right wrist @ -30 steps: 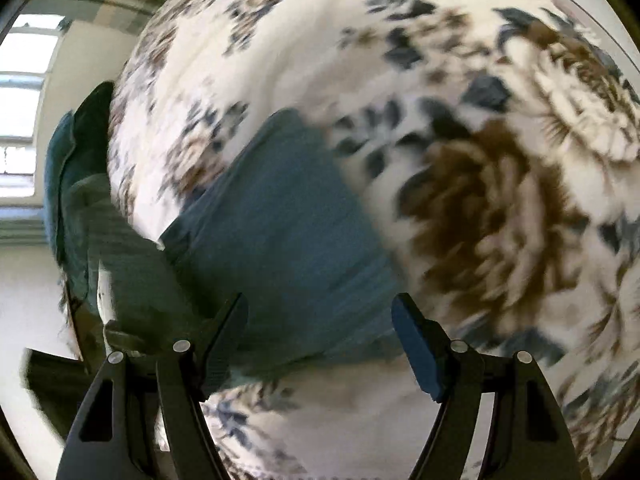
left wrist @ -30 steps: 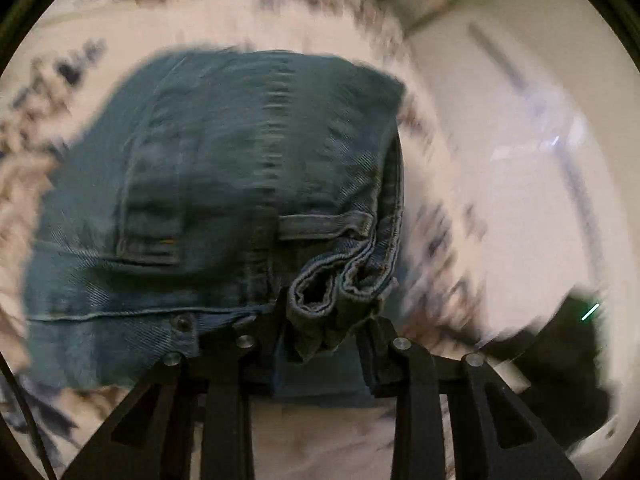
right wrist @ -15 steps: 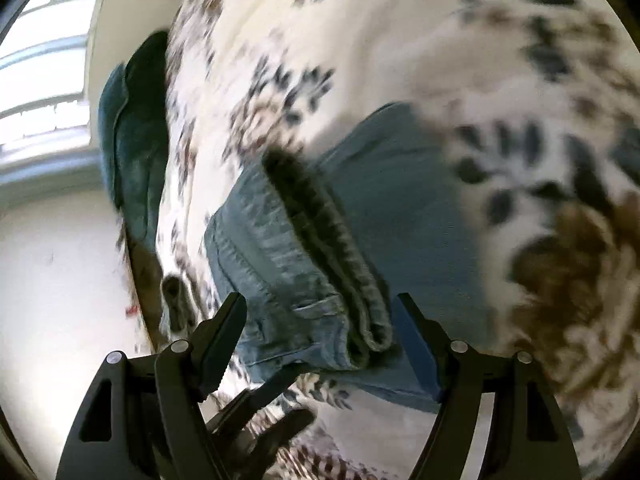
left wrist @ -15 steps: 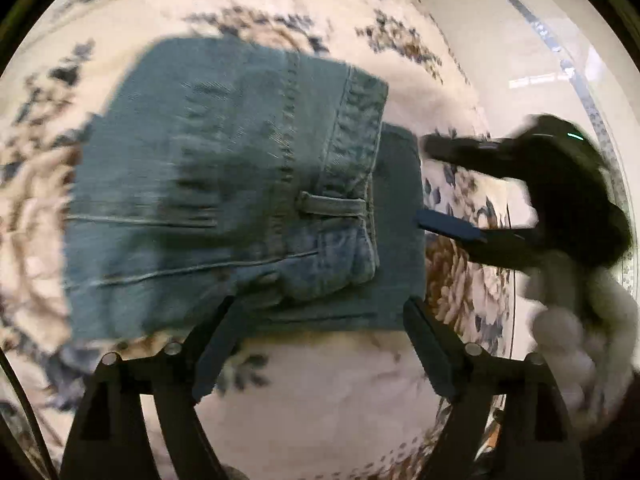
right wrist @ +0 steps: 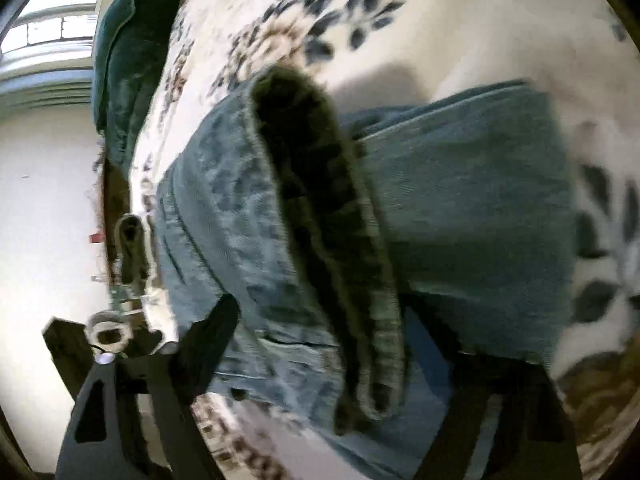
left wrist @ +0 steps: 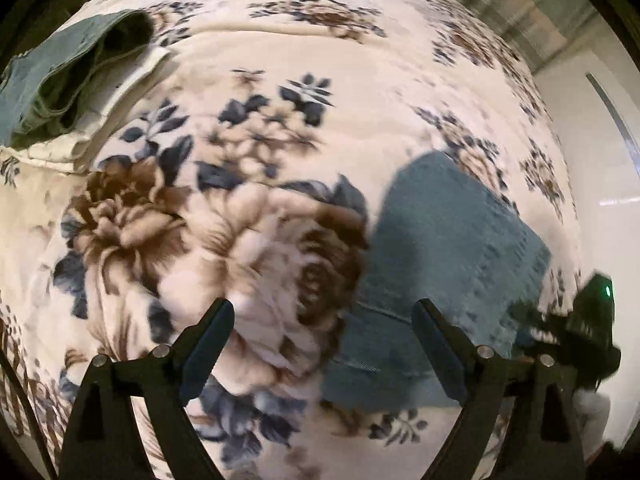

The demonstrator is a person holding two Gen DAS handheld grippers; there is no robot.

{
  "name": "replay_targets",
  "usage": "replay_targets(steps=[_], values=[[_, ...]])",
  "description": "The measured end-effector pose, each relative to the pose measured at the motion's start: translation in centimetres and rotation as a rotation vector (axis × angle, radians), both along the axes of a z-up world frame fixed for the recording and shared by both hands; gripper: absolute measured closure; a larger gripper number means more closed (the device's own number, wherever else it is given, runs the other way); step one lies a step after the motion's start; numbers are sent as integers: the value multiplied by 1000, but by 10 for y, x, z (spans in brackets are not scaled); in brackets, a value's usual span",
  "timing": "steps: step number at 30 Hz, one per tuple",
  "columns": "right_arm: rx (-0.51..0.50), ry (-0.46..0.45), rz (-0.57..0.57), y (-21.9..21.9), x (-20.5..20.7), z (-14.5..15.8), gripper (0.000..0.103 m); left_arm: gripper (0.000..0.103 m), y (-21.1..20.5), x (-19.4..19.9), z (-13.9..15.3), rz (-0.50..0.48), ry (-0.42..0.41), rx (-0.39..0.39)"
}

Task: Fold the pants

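The blue denim pants [left wrist: 444, 264] lie folded on the floral blanket [left wrist: 280, 80], at the lower right of the left wrist view. My left gripper [left wrist: 322, 340] is open and empty above the blanket, left of the pants. In the right wrist view the pants [right wrist: 460, 208] fill the middle, with the open waistband [right wrist: 320, 208] facing me. My right gripper [right wrist: 332, 344] is open, its jaws astride the waistband edge; the right finger is partly hidden by denim. The right gripper also shows in the left wrist view [left wrist: 576, 332] at the far side of the pants.
A dark green garment [left wrist: 60, 76] on a cream folded cloth [left wrist: 120, 92] lies at the blanket's far left. A teal pillow [right wrist: 124, 60] lies at the bed's end. White floor [right wrist: 44, 200] runs beside the bed, with a window [right wrist: 52, 28] beyond.
My left gripper has let go of the waistband, opened, and swung left away from the pants. My right gripper has closed in on the waistband edge, jaws still open.
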State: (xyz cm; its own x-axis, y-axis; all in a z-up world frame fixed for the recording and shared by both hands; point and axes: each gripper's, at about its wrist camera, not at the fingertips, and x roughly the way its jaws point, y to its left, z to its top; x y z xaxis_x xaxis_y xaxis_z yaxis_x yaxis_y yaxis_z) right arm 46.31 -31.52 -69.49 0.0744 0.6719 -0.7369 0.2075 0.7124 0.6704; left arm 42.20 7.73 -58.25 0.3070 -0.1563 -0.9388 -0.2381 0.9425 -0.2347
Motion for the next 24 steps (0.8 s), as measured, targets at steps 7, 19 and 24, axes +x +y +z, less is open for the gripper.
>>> replay_targets(steps=[7,19,24], values=[[234,-29,-87,2,3,-16,20,12,-4,16,-11,-5,23,-6],[68,-187,-194,-26,-37,57,79,12,-50,34,26,-103,-48,17],[-5,-120,-308,-95,-70,55,79,12,-84,54,20,-186,-39,21]])
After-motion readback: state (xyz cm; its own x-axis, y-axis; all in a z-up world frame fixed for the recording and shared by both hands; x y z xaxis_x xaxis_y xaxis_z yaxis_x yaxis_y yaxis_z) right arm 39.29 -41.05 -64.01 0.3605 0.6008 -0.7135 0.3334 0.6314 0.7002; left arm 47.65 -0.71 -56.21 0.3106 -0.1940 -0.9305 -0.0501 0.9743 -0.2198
